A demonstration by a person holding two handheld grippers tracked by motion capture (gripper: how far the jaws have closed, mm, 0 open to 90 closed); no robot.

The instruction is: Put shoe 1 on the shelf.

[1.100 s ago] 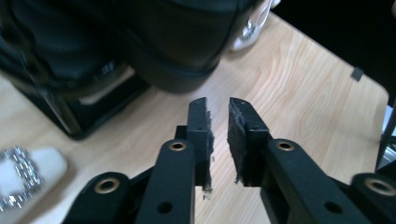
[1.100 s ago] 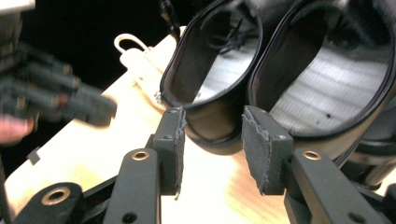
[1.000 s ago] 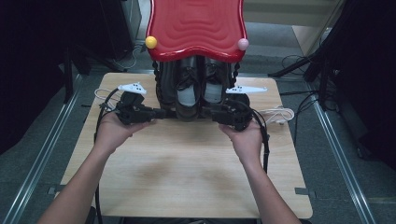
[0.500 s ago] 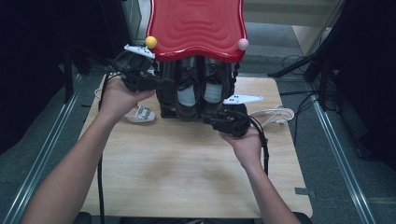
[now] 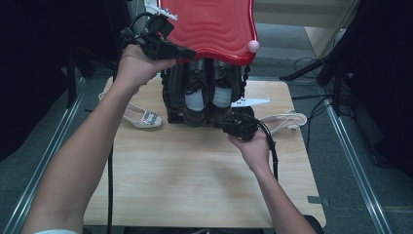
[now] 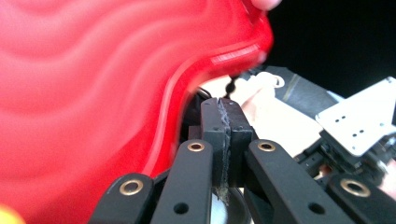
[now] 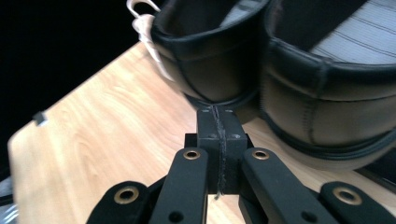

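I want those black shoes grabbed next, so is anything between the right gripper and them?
Nothing visible. The right gripper, whose jaws have just been closing with nothing between them, points straight at the heel of the nearer black shoe, bare wooden table below.
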